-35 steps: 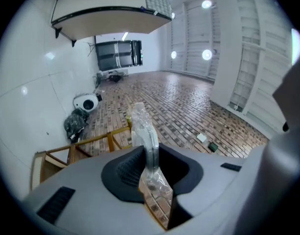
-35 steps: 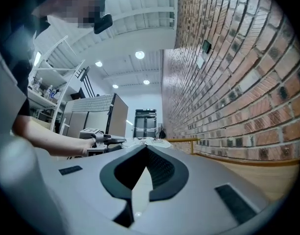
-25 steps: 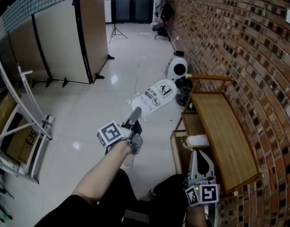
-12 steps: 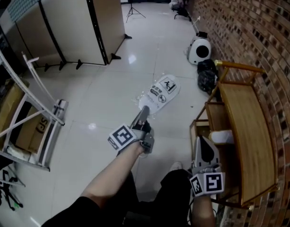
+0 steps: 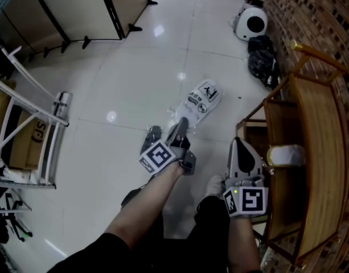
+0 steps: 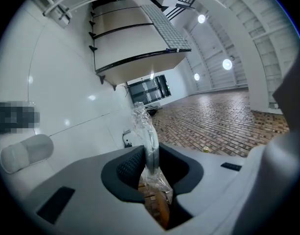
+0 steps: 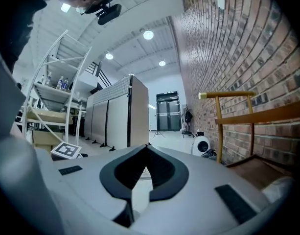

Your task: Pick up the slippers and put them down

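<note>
Pinched at one end between left gripper (image 5: 180, 127) jaws: plastic-wrapped slipper (image 5: 201, 97), sticking out ahead, centre frame. Lower right: right gripper (image 5: 238, 147), jaws together, empty. On wooden rack (image 5: 312, 124) lower shelf: white bundle (image 5: 285, 155).

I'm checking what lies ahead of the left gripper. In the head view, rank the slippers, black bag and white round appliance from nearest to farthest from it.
From the left gripper:
1. Slippers: in their plastic wrap, gripped by it, just ahead.
2. Black bag: ahead and to the right.
3. White round appliance: farthest, beyond the bag.
</note>
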A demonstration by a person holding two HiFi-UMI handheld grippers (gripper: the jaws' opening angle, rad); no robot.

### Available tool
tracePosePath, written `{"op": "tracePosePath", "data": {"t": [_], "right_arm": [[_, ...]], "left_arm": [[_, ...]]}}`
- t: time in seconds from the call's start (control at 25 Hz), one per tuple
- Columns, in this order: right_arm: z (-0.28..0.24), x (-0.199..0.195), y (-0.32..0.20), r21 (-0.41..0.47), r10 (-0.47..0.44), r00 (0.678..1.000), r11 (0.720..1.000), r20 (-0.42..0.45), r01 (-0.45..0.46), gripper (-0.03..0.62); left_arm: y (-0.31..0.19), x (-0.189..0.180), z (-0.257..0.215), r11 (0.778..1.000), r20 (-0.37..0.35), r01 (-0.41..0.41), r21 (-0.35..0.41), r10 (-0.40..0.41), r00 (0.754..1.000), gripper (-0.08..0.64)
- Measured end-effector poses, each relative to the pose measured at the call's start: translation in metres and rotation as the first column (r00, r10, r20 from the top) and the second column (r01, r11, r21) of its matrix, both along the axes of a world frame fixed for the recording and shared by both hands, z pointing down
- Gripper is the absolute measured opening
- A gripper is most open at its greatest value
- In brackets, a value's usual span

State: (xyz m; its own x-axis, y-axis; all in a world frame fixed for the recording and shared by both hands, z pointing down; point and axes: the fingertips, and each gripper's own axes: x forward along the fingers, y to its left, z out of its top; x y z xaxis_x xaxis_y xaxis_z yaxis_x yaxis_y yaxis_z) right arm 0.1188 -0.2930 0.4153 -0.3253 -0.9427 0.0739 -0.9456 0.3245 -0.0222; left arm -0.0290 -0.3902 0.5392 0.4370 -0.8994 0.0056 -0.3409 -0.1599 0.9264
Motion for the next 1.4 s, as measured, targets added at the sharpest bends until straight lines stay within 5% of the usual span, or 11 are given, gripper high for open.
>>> {"op": "tracePosePath", "data": {"t": [0.28, 0.4, 0.52, 0.72, 0.92, 1.16, 1.4], "right_arm": [[0.074, -0.009, -0.062, -0.107, 0.057, 0.998, 0.993, -0.011, -0.058, 0.009], [0.099, -0.007, -0.069, -0.15, 0.059, 0.998, 0.987, 0.006, -0.057, 0.009], [0.134, -0.01, -0.071, -0.21, 0.026, 0.999, 0.977, -0.029, -0.031, 0.009], [0.186, 0.002, -0.077, -0.386, 0.045, 0.999, 0.922, 0.018, -0.035, 0.009], [0.197, 0.007, -0.069, -0.43, 0.046, 0.997, 0.903, 0.066, -0.013, 0.009], [0.202, 0.003, -0.066, -0.456, 0.032, 0.998, 0.89, 0.052, -0.005, 0.009], [0.212, -0.004, -0.061, -0.486, -0.026, 1.0, 0.874, -0.004, 0.021, 0.009]], "left_arm": [[-0.011, 0.006, 0.091, 0.994, -0.001, 0.026, -0.103, -0.026, 1.0, 0.078], [-0.017, 0.018, 0.135, 0.981, -0.05, 0.055, -0.188, -0.066, 0.997, 0.078], [-0.011, 0.025, 0.186, 0.959, 0.001, 0.07, -0.276, -0.072, 0.997, 0.078], [0.005, 0.035, 0.261, 0.904, 0.089, 0.094, -0.418, -0.062, 0.994, 0.079], [0.032, 0.049, 0.313, 0.839, 0.09, 0.136, -0.528, -0.104, 0.991, 0.078], [0.045, 0.053, 0.349, 0.809, 0.122, 0.152, -0.567, -0.1, 0.987, 0.074], [0.08, 0.058, 0.393, 0.699, 0.234, 0.152, -0.699, 0.022, 0.972, 0.115]]}}
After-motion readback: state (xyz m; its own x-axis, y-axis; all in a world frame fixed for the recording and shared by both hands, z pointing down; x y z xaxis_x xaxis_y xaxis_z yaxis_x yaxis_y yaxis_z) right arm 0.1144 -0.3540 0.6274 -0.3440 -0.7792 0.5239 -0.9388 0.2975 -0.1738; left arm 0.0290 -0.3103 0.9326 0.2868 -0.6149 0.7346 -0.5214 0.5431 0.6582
